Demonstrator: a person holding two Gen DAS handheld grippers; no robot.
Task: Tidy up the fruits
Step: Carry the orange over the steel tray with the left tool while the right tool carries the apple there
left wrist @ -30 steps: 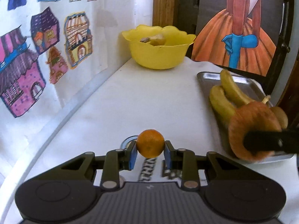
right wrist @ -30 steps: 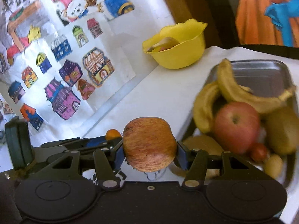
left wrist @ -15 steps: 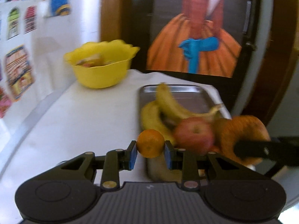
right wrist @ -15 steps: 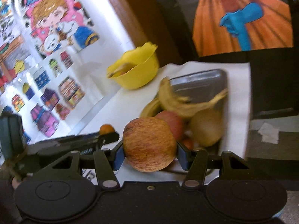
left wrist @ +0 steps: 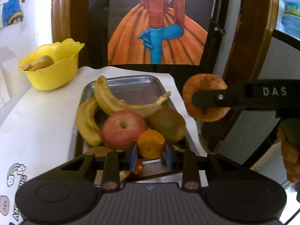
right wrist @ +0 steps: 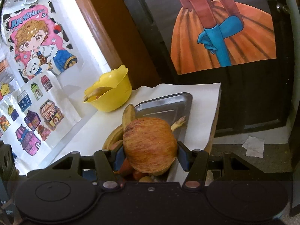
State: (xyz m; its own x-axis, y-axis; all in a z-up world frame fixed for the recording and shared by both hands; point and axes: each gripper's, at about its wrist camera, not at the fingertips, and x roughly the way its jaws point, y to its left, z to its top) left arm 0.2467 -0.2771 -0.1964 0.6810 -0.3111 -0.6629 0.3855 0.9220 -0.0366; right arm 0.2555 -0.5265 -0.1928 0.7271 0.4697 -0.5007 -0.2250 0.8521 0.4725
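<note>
Carrying step: left gripper (left wrist: 151, 152) pinches orange (left wrist: 151, 144), right gripper (right wrist: 150, 158) pinches apple (right wrist: 150, 146), over the tray (left wrist: 131, 82); next, lower and release.

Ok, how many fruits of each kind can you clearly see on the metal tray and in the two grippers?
Yellow bananas on the steel tray: 2
Apples: 2 (red apple on the tray, streaked apple in the right hand-held gripper)
Brown kiwi: 1
Small orange in the left hand-held gripper: 1
Total: 6
Half-hidden pieces and the yellow bowl's contents not counted.
</note>
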